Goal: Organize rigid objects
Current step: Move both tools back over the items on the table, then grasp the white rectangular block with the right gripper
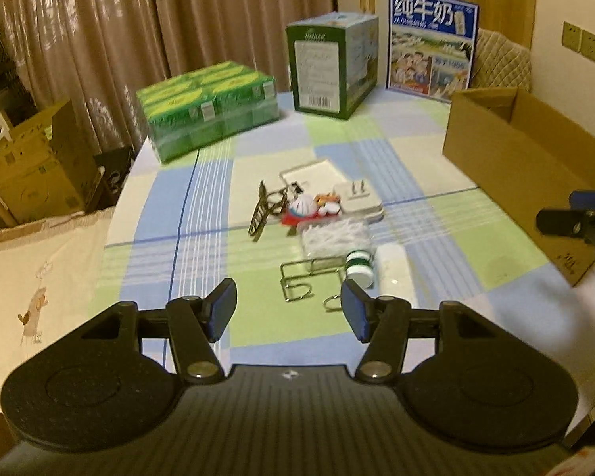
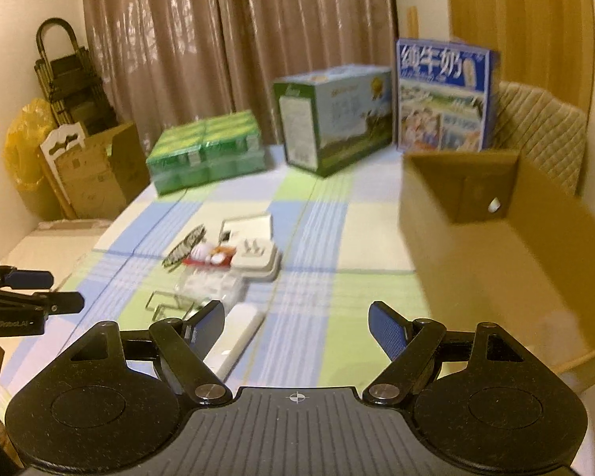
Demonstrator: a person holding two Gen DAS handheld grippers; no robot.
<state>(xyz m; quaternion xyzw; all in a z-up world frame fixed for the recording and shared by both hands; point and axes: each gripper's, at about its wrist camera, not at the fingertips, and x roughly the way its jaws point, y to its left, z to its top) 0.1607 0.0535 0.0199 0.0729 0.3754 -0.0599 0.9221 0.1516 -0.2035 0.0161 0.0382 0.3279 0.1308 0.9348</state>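
Both grippers over checked table (image 1: 202,198), jaws apart, nothing held.
Left gripper (image 1: 288,309) and right gripper (image 2: 295,327) near small-item cluster (image 1: 317,214) mid-table; open cardboard box (image 1: 519,166) to its right.

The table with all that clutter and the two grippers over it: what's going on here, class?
A person holds a gripper in each hand above a checked tablecloth. Small things lie heaped in the middle: a wire rack, a white charger, a green-and-white jar. An open cardboard box waits on the right. The left gripper and right gripper are both open and empty; nothing has been picked up yet.
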